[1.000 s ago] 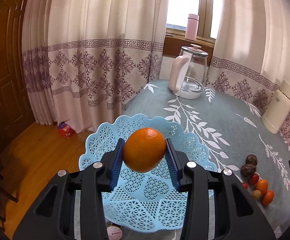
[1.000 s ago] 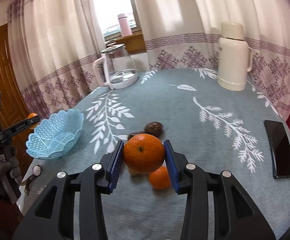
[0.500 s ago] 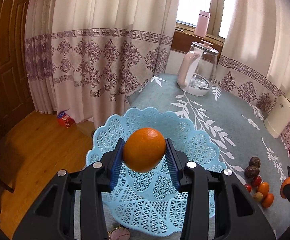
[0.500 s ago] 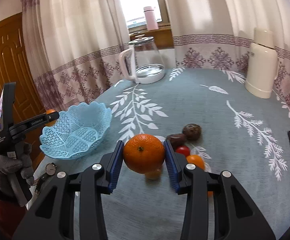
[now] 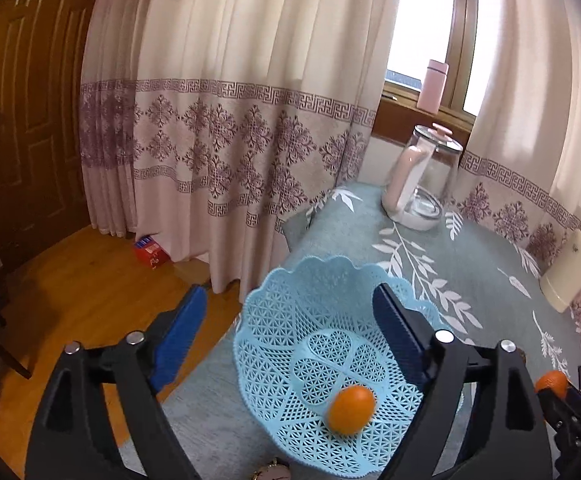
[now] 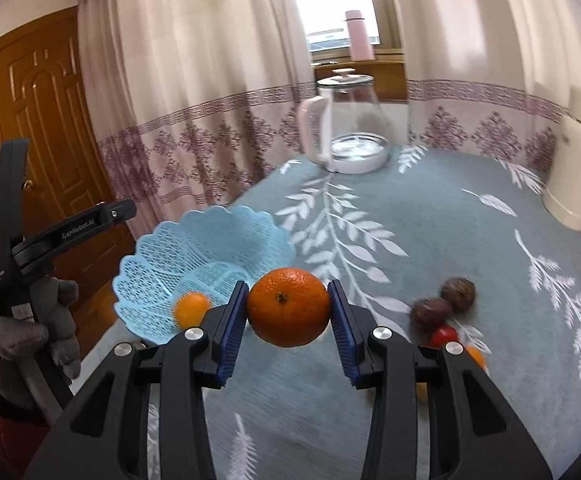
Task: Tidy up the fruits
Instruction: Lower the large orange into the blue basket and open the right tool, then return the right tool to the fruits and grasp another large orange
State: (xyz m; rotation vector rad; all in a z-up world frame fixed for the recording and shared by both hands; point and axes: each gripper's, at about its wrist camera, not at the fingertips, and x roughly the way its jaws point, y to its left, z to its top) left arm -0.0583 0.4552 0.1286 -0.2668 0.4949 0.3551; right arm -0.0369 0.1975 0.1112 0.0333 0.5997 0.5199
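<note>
Left tongs [image 5: 286, 334]: spread wide, holding nothing, above the pale blue lattice plastic basket [image 5: 290, 320].
Right tongs [image 6: 288, 320]: closed on a large round orange [image 6: 289, 306], held above the surface beside the basket.
Small orange fruit [image 5: 350, 404]: lying inside the basket, near its front wall; slightly blurred.
Basket position: at the corner of the grey-green leaf-print cloth surface [image 6: 430, 240].
Remaining fruit: two brown round fruits [image 6: 444, 300] and a red tomato [image 6: 444, 335] clustered on the surface, right of the right tongs.
</note>
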